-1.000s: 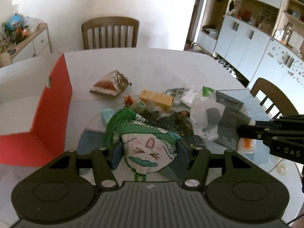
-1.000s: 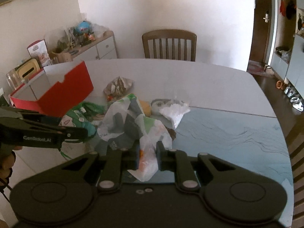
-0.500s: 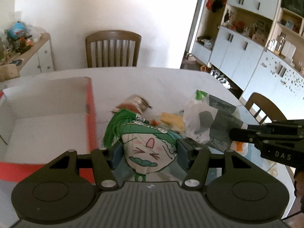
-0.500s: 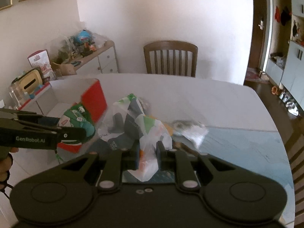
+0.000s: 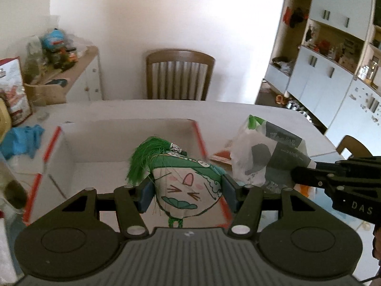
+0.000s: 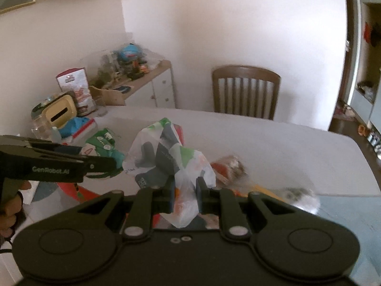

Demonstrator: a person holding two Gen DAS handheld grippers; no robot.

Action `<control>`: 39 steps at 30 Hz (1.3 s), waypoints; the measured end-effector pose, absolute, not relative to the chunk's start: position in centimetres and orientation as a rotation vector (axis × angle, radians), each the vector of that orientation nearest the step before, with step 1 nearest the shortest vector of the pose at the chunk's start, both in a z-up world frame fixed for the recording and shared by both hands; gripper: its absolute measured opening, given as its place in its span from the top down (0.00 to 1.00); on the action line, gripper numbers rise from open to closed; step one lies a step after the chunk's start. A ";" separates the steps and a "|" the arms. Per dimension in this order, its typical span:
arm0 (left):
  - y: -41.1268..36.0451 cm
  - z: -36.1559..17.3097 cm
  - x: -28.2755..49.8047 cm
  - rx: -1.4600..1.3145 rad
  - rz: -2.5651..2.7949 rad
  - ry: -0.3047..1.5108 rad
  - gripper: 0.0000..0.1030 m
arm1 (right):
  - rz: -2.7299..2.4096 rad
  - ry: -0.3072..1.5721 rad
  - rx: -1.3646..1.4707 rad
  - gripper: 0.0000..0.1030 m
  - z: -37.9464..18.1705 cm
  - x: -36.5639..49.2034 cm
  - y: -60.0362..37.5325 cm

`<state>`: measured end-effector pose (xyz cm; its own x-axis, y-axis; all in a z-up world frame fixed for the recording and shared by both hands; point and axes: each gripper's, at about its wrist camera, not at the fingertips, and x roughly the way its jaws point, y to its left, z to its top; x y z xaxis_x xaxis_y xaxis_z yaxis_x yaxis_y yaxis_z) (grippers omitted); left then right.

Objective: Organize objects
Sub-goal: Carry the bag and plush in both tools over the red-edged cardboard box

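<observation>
My left gripper (image 5: pixel 187 190) is shut on a white pouch with a cat face and a green tassel (image 5: pixel 188 181), holding it above the open red-and-white box (image 5: pixel 100 143). My right gripper (image 6: pixel 185 190) is shut on a white, grey and green plastic bag (image 6: pixel 166 157) and holds it up above the table, just right of the box. In the right wrist view the left gripper (image 6: pixel 102 164) and the pouch (image 6: pixel 102 143) show at the left. In the left wrist view the bag (image 5: pixel 264 152) and the right gripper (image 5: pixel 304 171) show at the right.
A snack packet (image 6: pixel 226 166) and other small items (image 6: pixel 297 195) lie on the white table (image 6: pixel 285 147). A blue cloth (image 5: pixel 21 140) lies left of the box. A chair (image 5: pixel 179 74) stands at the far side. A cluttered sideboard (image 6: pixel 133 83) stands at the left.
Both grippers have moved left and up with their loads. The pouch has come from right of the box to over its open inside. The bag followed towards the box.
</observation>
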<state>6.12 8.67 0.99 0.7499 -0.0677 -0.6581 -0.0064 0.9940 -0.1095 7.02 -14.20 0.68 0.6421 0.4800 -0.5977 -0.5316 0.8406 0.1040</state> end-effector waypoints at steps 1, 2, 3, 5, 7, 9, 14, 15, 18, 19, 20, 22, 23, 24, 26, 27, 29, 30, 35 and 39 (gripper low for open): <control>9.3 1.0 6.3 -0.107 -0.025 0.723 0.43 | 0.584 0.653 -0.090 0.84 0.7 7.1 -13.3; 10.0 1.0 6.5 -0.106 -0.014 0.724 0.43 | 0.589 0.652 -0.095 0.84 0.8 7.1 -12.4; 10.8 0.9 6.7 -0.107 -0.001 0.727 0.43 | 0.595 0.650 -0.100 0.84 0.8 7.2 -11.5; 12.2 0.8 7.1 -0.110 0.017 0.732 0.43 | 0.612 0.645 -0.112 0.84 0.9 7.3 -9.9; 13.4 0.5 7.1 -0.112 0.039 0.736 0.43 | 0.623 0.641 -0.132 0.84 0.8 7.5 -8.2; 14.7 0.2 7.6 -0.113 0.053 0.740 0.43 | 0.630 0.647 -0.149 0.84 0.7 7.7 -6.6; 17.4 -1.1 9.3 -0.105 0.073 0.775 0.43 | 0.625 0.685 -0.175 0.84 -0.2 9.0 -3.2; 17.8 -1.5 9.8 -0.104 0.069 0.790 0.43 | 0.624 0.692 -0.185 0.84 -0.5 9.3 -2.5; 18.6 -2.7 10.8 -0.086 0.071 0.819 0.43 | 0.610 0.716 -0.222 0.84 -1.5 10.2 -0.5; 18.8 -3.1 11.1 -0.074 0.074 0.829 0.43 | 0.608 0.727 -0.234 0.84 -1.9 10.5 0.0; 18.9 -3.6 11.5 -0.064 0.078 0.839 0.43 | 0.605 0.736 -0.244 0.84 -2.3 10.7 0.4; 19.2 -4.2 12.1 -0.045 0.084 0.852 0.43 | 0.611 0.757 -0.257 0.84 -3.0 11.1 1.2; 19.3 -4.6 12.4 -0.038 0.083 0.857 0.43 | 0.608 0.761 -0.267 0.84 -3.3 11.2 1.5; 19.4 -4.9 12.8 -0.029 0.081 0.864 0.43 | 0.606 0.766 -0.277 0.84 -3.6 11.3 1.8; 19.6 -5.5 13.4 -0.016 0.082 0.887 0.43 | 0.602 0.778 -0.297 0.85 -4.1 11.7 2.5; 19.7 -5.9 13.8 -0.016 0.083 0.899 0.43 | 0.602 0.790 -0.310 0.85 -4.4 12.0 3.0; 20.2 -6.8 14.6 -0.038 0.085 0.937 0.43 | 0.596 0.813 -0.334 0.85 -5.3 12.3 3.5; 20.3 -7.2 14.8 -0.047 0.087 0.954 0.43 | 0.594 0.825 -0.343 0.85 -5.6 12.5 3.8; 20.4 -8.4 15.9 -0.043 0.081 1.021 0.43 | 0.599 0.864 -0.388 0.84 -7.0 12.7 4.9; 20.3 -9.2 16.5 -0.045 0.075 1.079 0.42 | 0.607 0.895 -0.425 0.83 -7.8 12.7 5.6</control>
<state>16.52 20.34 -9.22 0.4698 0.0387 -0.8819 -0.0831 0.9965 -0.0005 12.70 5.58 -7.76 0.4784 0.3093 -0.8218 -0.6490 0.7550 -0.0936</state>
